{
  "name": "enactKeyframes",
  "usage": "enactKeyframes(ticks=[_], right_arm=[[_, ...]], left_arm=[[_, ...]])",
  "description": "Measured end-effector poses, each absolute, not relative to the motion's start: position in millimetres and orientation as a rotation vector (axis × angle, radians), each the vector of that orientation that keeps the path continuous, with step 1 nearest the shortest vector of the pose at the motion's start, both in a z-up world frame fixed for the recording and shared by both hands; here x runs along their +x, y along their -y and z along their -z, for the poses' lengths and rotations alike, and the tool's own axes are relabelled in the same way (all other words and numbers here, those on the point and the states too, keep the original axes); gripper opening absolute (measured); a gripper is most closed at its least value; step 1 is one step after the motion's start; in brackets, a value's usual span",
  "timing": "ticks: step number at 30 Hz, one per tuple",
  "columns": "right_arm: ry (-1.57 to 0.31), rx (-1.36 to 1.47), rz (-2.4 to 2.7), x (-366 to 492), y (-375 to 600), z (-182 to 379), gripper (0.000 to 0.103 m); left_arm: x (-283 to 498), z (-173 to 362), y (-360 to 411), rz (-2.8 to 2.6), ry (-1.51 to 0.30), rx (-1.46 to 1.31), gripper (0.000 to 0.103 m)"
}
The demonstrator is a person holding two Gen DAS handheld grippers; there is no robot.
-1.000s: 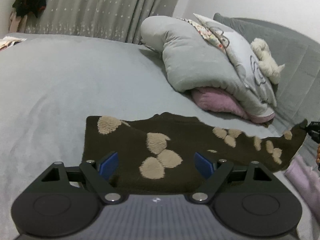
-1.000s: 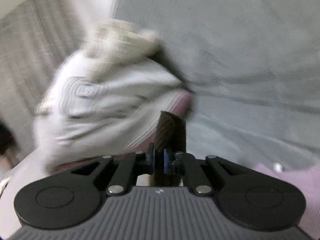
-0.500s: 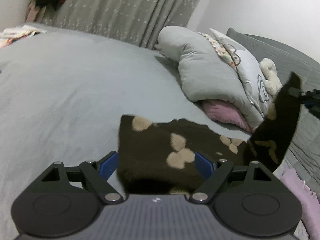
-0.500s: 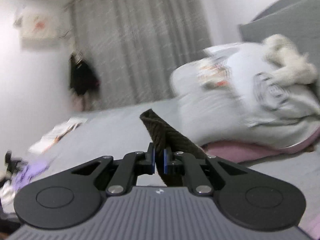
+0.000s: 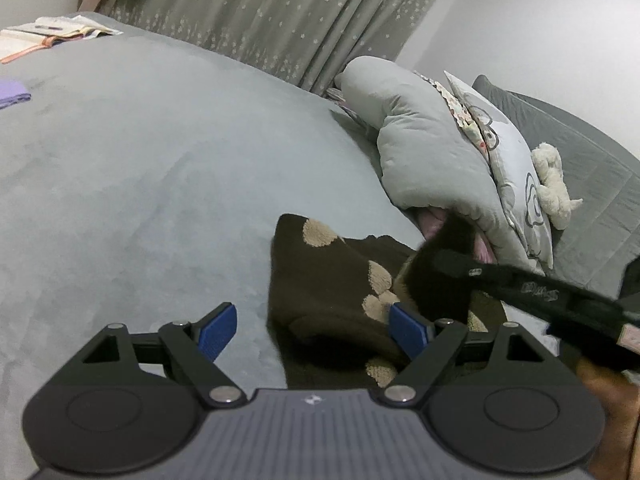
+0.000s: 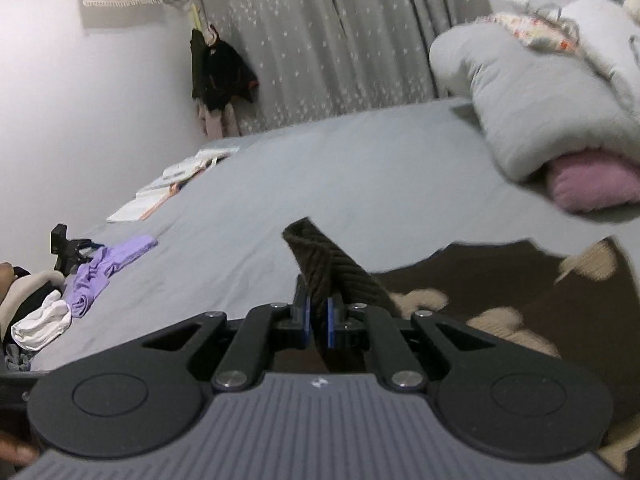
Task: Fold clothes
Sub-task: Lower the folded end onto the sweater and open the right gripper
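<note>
A dark brown sweater [image 5: 332,292] with tan fuzzy patches lies on the grey bed [image 5: 140,168], low and right of centre in the left wrist view. My left gripper [image 5: 314,330] is open, its blue pads either side of the sweater's near left part. My right gripper [image 6: 316,320] is shut on the sweater's ribbed edge [image 6: 320,256], holding it above the rest of the sweater [image 6: 520,300]. In the left wrist view the right gripper [image 5: 520,288] reaches in from the right over the sweater, a dark flap hanging from it.
Folded grey bedding [image 5: 424,152], a pink pillow [image 6: 592,180] and a soft toy [image 5: 556,184] pile up at the headboard. Lilac clothes [image 6: 108,268], white socks [image 6: 40,324] and open books [image 6: 176,184] lie toward the bed's far side. A curtain [image 5: 280,12] hangs behind.
My right gripper has swung the sweater's ribbed edge from the right side across and over the sweater's body toward the left. The left gripper stayed open and shifted slightly left.
</note>
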State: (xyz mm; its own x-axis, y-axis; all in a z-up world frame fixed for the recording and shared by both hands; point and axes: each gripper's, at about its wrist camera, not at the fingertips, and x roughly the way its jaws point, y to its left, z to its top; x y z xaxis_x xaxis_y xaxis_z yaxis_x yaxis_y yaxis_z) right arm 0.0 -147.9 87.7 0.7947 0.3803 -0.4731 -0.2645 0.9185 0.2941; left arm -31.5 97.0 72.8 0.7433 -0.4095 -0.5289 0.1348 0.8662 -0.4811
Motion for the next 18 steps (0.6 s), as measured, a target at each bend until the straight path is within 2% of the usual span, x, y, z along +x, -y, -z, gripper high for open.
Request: enactKeyframes(ticks=[6,8,13,18], right_arm=[[-0.595,0.254,-0.368,0.0,152.7,-83.0,0.023],[-0.59,0.359,-0.306,-8.7,197.5,-88.4,0.03],[-0.576,0.578,-0.218,-27.9,300.5,-83.8,0.034],[-0.59,0.573,-0.256,-40.3,309.0,-70.0,0.039]], left_arm=[[-24.1,-72.1,-88.3,0.336,-0.679,-0.445,0.084],[-21.4,-72.4,-84.7,0.347,-0.681,-0.447,0.084],[-13.5,-70.8,-69.4,0.368,-0.678,-0.446,0.084],[-9.8,-76.3,-64.5,0.349,-0.666,-0.448,0.084]])
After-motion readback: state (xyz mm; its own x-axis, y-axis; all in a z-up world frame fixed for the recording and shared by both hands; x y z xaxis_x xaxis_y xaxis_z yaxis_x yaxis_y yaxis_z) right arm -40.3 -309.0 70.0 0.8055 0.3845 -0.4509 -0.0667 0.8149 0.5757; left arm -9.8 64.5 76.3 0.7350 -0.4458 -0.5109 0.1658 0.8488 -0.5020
